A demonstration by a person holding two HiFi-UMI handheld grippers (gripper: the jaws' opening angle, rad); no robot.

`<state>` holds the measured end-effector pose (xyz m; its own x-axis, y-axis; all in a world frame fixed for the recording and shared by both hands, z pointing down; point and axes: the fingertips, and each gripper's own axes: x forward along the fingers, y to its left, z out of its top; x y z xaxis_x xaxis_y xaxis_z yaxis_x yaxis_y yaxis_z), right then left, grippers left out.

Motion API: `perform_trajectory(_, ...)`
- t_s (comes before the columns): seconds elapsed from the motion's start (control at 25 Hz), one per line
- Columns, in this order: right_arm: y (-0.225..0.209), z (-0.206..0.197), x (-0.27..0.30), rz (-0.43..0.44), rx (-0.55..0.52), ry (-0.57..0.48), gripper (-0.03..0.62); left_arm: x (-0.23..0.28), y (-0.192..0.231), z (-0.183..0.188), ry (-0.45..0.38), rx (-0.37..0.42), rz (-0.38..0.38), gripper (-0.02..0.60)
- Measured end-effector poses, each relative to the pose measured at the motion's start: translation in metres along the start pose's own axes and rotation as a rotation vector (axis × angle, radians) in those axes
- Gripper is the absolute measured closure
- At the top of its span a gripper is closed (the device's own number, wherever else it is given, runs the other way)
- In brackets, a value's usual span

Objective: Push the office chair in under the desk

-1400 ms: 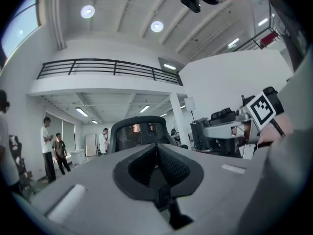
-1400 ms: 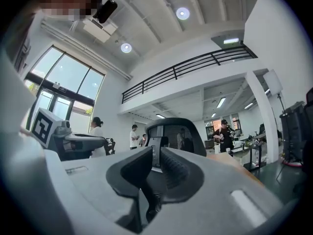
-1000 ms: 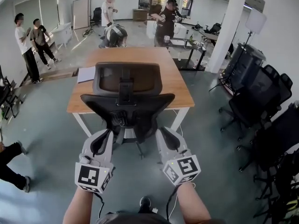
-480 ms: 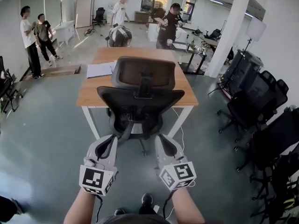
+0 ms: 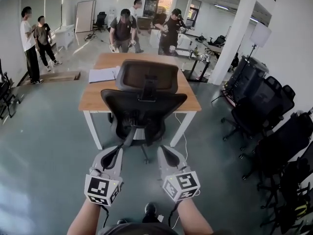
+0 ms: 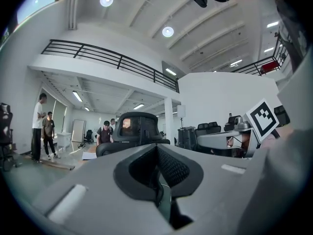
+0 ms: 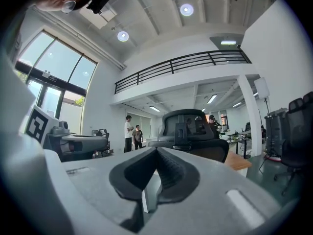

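The office chair (image 5: 143,106) stands at the near edge of the desk (image 5: 97,97), back toward the person. It should roll easily, but the mesh looks soft, so the stiff frame of the back is the better place to push. The left gripper (image 5: 119,150) is clenched and empty. The right gripper (image 5: 163,150) has just closed on nothing. Both are short of the chair. The chair's back hides the seat and most of the wheels.

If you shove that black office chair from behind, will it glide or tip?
The office chair probably glides easily: the floor looks smooth and shiny, though any wheels are too small to make out. Pushed high at the headrest, it might lean or swivel instead. Its see-through mesh likely gives a little.
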<state>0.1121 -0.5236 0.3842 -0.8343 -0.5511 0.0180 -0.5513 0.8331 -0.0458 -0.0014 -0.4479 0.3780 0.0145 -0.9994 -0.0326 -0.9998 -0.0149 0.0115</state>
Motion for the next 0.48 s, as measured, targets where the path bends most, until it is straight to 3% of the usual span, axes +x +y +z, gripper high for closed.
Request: perform_trajectory(0.48,0.017,-0.009,0.003,0.055,-0.042,0.044,0.601,0.001,-0.01,-0.003,0.01,0.002,-0.022,0.563)
